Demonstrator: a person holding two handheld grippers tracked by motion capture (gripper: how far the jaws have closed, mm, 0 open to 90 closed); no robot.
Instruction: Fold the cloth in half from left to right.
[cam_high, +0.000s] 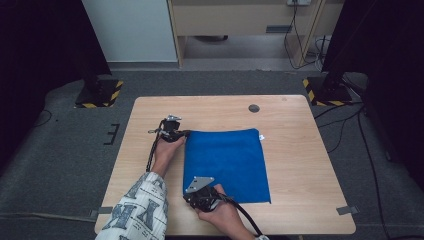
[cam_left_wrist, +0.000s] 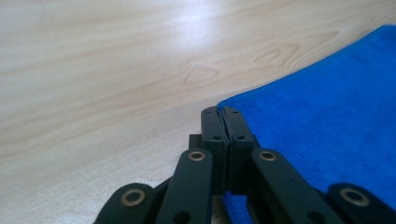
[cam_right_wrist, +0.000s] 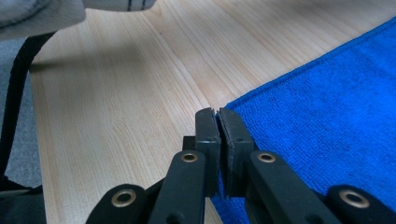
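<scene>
Grippers both clenched on one blue cloth (cam_high: 226, 164): left gripper (cam_left_wrist: 223, 113) at far corner, right gripper (cam_right_wrist: 217, 114) apparently near corner.

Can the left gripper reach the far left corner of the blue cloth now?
Probably yes: the left gripper is already at that corner of the blue cloth, its fingers closed at the edge, nothing in between.

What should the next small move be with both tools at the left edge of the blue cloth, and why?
Probably lift both corners a little and carry them across toward the right edge for a fold. The left tool has its jaws pressed together on the far left corner of the blue cloth, and the right tool is shut on the near left corner. The cloth lies flat on the table.
</scene>
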